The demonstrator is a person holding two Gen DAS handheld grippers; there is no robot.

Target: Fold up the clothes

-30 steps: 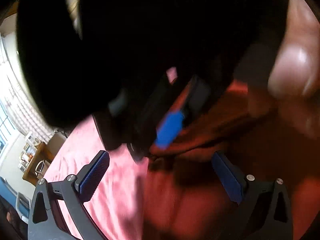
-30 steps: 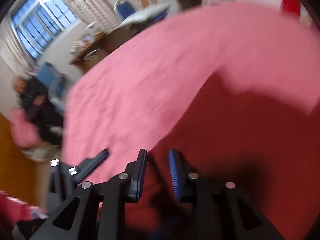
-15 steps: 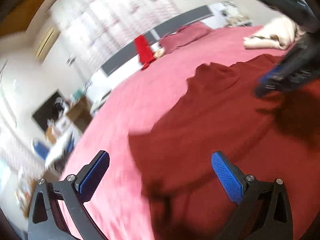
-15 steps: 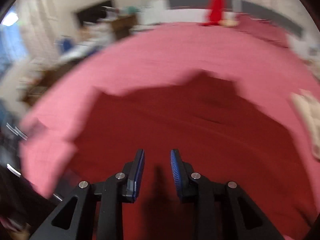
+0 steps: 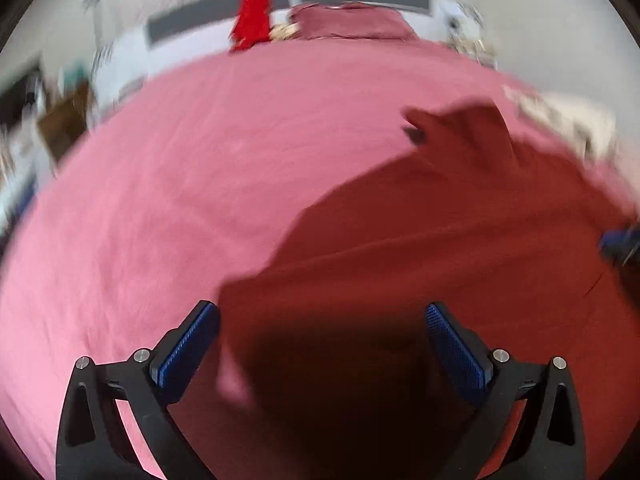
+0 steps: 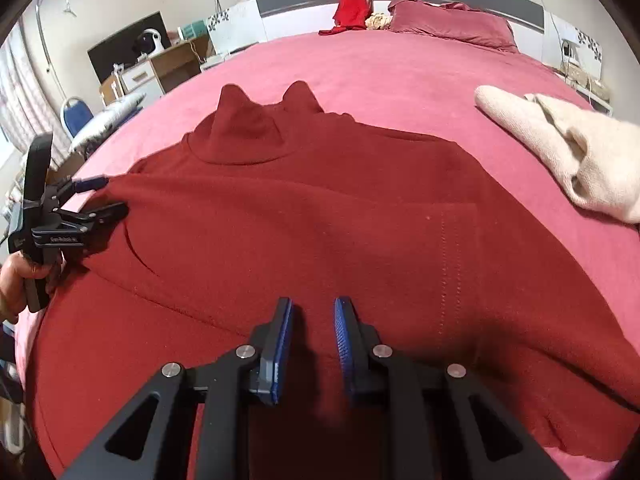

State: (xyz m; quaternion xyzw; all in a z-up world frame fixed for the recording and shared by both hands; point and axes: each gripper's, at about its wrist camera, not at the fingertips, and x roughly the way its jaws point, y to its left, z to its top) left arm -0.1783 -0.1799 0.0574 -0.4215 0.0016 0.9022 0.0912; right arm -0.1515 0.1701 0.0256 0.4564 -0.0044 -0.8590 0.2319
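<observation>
The red sweater (image 6: 340,216) is soft, limp knit; I grip hems or shoulders. My left fingers (image 5: 320,344) gape released; right fingers (image 6: 312,344) nearly closed, empty.

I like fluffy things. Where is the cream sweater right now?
In the right wrist view the cream sweater lies on the pink bed cover, at the right edge, just right of the spread dark red turtleneck.

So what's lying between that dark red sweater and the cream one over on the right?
Nothing but bare pink bedspread. In the right wrist view a strip of it separates the dark red sweater from the cream sweater; they don't touch.
</observation>
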